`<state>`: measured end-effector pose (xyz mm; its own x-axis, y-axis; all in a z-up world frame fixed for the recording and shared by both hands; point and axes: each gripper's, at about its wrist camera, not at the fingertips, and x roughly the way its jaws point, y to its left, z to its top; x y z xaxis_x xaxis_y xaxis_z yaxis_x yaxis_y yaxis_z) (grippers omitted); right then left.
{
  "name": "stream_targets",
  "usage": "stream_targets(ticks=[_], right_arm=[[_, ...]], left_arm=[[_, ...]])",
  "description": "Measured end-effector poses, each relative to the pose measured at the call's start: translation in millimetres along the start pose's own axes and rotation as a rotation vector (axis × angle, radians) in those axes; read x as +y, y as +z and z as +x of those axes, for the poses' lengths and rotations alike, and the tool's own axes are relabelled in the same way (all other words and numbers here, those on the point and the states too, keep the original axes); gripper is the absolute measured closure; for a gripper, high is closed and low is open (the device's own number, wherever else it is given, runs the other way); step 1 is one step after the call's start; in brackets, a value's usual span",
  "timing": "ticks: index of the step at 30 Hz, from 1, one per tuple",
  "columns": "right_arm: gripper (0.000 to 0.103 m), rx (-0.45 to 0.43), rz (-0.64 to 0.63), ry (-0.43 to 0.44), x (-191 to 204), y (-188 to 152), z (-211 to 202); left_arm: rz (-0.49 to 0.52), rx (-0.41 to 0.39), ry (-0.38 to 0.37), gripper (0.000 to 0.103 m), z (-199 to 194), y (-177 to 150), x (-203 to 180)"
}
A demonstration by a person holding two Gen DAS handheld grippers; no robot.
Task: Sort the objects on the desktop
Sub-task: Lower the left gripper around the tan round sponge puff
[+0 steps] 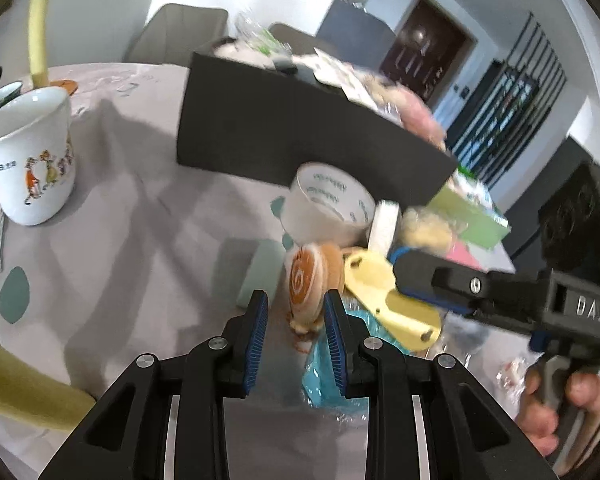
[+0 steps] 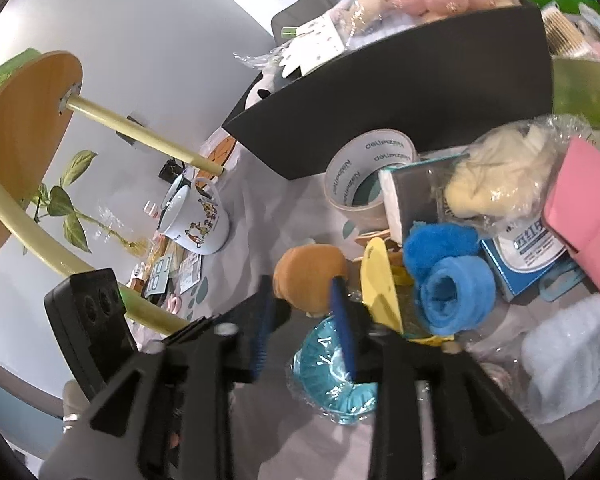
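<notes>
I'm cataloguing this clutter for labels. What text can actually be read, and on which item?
"DAS": on the right gripper body, left wrist view.
"deli" with a second word too distorted to spell: printed repeatedly inside the tape roll.
Chinese characters, too blurred to read: blue-and-white box.
Dark lettering on the white mug: too small to read.

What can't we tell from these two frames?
- Left wrist: whether the left gripper pinches the plush snail; pads hide its base.
- Right wrist: right gripper blurred, contact with snail unclear.
- Both views: black box wall hides most contents.
</notes>
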<state>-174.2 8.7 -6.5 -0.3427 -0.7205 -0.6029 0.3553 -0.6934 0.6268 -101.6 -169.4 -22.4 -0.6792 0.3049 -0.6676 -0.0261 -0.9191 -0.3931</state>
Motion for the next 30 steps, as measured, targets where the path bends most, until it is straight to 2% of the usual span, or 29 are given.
stream_targets(ticks=[1, 2, 7, 12, 16, 22, 25, 30], right_arm=[[0.056, -0.004, 0.001, 0.004, 0, 0, 0], [0.056, -0.009, 0.001, 0.009, 0, 0, 0], [0.055, -0.013, -0.002, 0.028, 3, 5, 4], [0.055, 0.003, 0.015, 0.043, 2, 7, 15], [0.055, 0.017, 0.041, 0.042, -2, 8, 23], [0.044, 0.07, 0.028, -0.003, 5, 20, 42], [0.039, 0.088, 0.04, -0.029, 8, 25, 49], [0.036, 0.116, 0.016, -0.046, 15, 24, 55]], left_arm=[[-0.006, -0.008, -0.004, 0.073, -1, 2, 2], [-0.012, -0.012, -0.009, 0.072, -2, 3, 4], [-0.076, -0.007, -0.085, 0.066, 4, 6, 15], [-0.095, 0.031, -0.117, 0.065, 19, 5, 17], [-0.108, 0.035, -0.094, 0.065, 23, 4, 20], [-0.139, 0.013, -0.039, 0.065, 22, 4, 32], [-0.123, 0.002, -0.018, 0.065, 21, 3, 32], [-0.103, -0.008, 0.005, 0.065, 19, 2, 32]])
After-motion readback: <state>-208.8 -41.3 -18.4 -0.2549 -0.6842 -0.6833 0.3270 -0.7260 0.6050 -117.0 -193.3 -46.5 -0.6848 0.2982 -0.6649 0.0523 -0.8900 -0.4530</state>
